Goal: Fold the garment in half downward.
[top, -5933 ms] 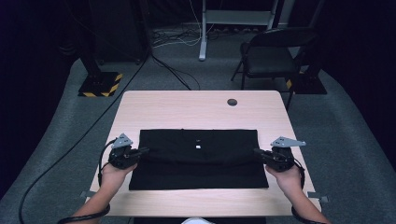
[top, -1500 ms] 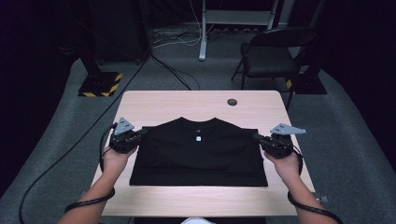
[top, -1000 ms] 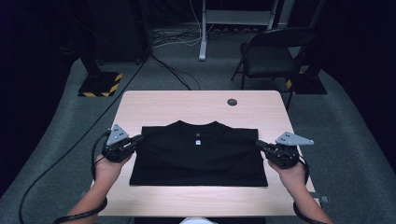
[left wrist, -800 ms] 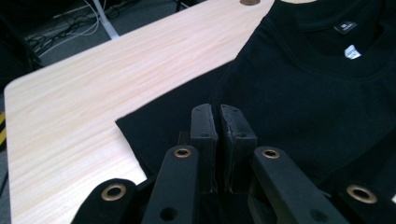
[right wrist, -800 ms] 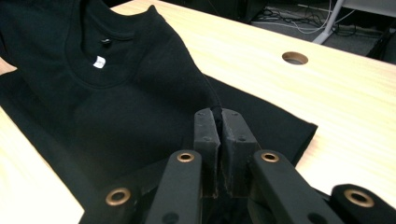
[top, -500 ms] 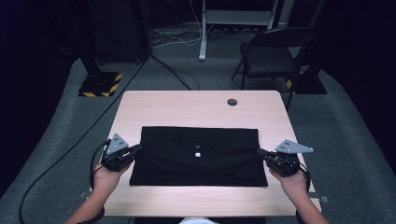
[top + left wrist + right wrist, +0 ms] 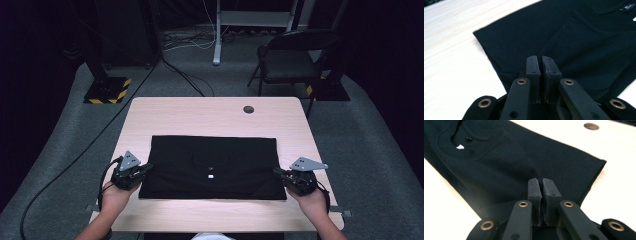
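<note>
A black T-shirt (image 7: 212, 167) lies folded into a flat rectangle on the light wooden table (image 7: 210, 115), its small white neck label (image 7: 210, 176) facing up. My left gripper (image 7: 147, 169) is at the shirt's left edge near the front, low over the table. In the left gripper view the left gripper (image 7: 541, 58) is shut on a pinch of the black cloth (image 7: 574, 42). My right gripper (image 7: 276, 172) is at the shirt's right edge, mirrored. Its own view shows the right gripper (image 7: 542, 180) shut on dark fabric (image 7: 499, 162).
A round cable hole (image 7: 248, 109) sits in the table's far side. Bare wood runs all around the shirt. Beyond the table stand a black chair (image 7: 290, 60), a stand base with yellow-black tape (image 7: 107, 90) and cables on the grey carpet.
Both hands came down and toward the person, drawing the shirt's raised upper part over its lower part. The neckline outline at the far edge is gone and the shirt lies as a rectangle.
</note>
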{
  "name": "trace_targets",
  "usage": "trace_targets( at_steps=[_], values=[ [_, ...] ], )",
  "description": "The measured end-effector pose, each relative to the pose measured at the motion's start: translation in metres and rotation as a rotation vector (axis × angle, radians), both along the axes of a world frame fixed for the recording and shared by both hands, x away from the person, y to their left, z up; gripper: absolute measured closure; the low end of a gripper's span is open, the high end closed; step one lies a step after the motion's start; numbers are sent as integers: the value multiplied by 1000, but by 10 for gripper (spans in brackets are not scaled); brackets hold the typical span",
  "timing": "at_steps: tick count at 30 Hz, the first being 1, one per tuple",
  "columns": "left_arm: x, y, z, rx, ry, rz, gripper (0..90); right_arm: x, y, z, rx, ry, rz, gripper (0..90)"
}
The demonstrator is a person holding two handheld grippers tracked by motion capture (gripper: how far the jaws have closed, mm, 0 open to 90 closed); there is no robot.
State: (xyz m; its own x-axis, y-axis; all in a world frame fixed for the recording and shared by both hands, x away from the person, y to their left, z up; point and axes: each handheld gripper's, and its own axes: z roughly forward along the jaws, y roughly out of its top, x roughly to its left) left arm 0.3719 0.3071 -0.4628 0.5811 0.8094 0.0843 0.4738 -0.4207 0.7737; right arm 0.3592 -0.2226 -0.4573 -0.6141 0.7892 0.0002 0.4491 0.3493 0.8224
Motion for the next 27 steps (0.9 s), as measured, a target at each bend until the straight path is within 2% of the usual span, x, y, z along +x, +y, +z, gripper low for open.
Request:
trace_targets(
  at_steps=[11, 19, 21, 23, 25, 27],
  values=[
    [-1, -3, -11, 43, 51, -15, 841, -1, 3, -13, -63, 63, 14, 857],
    [1, -8, -22, 93, 95, -18, 819, 4, 5, -21, -98, 80, 15, 849],
    [4, -7, -25, 83, 121, -4, 729, 6, 5, -23, -100, 92, 8, 786],
    [6, -7, -22, 56, 119, 4, 614, 6, 5, -22, -108, 92, -21, 665],
    [7, -11, -17, 57, 104, 20, 477, 5, 5, -18, -109, 72, -40, 580],
    [8, -18, -12, 32, 115, 4, 396, 3, 9, -12, -91, 56, -25, 544]
  ],
)
